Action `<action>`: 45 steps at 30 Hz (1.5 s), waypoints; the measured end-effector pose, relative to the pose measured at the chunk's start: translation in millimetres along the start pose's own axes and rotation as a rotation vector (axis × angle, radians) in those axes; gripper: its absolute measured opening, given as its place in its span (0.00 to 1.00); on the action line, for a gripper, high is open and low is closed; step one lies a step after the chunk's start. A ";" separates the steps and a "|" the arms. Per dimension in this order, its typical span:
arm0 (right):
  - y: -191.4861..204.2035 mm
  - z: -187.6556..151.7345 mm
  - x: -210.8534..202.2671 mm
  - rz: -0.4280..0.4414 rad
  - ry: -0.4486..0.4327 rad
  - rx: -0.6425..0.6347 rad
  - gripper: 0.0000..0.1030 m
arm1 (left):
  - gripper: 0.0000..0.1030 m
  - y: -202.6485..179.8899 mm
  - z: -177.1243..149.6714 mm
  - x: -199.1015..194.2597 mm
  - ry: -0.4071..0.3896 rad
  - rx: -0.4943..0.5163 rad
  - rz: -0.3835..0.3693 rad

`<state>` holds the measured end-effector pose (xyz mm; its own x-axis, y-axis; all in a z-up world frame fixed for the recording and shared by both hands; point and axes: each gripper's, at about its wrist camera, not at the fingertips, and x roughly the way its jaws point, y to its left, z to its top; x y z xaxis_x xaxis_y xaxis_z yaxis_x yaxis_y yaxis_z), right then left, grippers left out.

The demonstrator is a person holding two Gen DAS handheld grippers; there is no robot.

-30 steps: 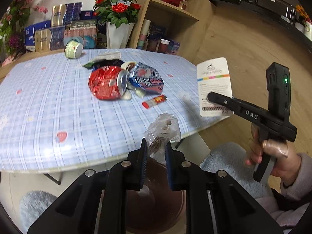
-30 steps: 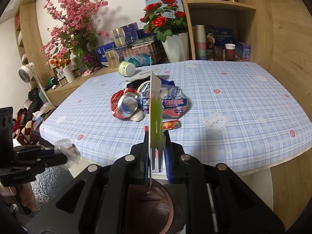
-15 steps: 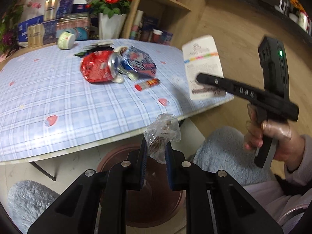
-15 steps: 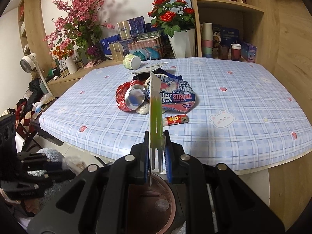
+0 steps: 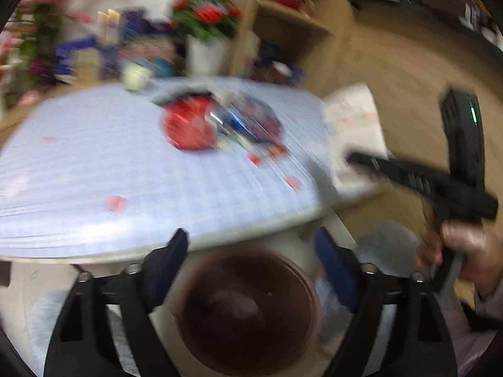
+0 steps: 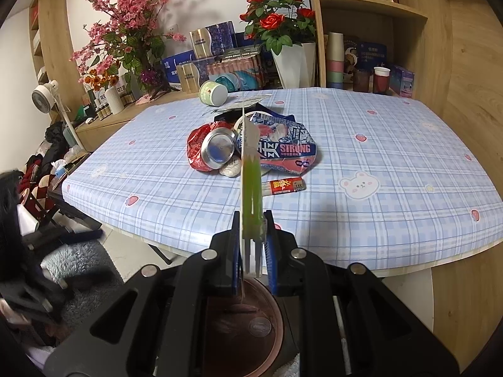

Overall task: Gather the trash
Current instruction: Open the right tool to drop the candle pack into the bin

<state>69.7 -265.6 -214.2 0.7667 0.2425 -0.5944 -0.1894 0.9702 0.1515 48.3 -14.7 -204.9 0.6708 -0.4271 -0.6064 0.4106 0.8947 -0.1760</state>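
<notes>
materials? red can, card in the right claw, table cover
Red can: thin metal, likely aluminium; crushed, with a shiny silver end.
Card in the right claw: looks like thin paperboard; it stands stiff and edge-on, white with green print.
Table cover: probably glossy vinyl or oilcloth; soft sheen on the blue plaid print.

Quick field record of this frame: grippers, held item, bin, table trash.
left gripper: open, nothing held, view blurred
right gripper: shut on paper card, upright
bin: brown, below both grippers
table: crushed red can, blue snack wrapper, small red packet, white cup on its side
</notes>
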 end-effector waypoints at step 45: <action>36.7 -23.5 9.5 0.011 0.006 -0.068 0.92 | 0.94 44.4 -2.2 -27.3 -0.167 -0.133 0.321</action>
<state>55.6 -227.6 -232.9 0.7605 0.2532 -0.5979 -0.2397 0.9653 0.1040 46.8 37.0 -197.9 0.8483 -0.1278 -0.5139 0.0868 0.9909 -0.1031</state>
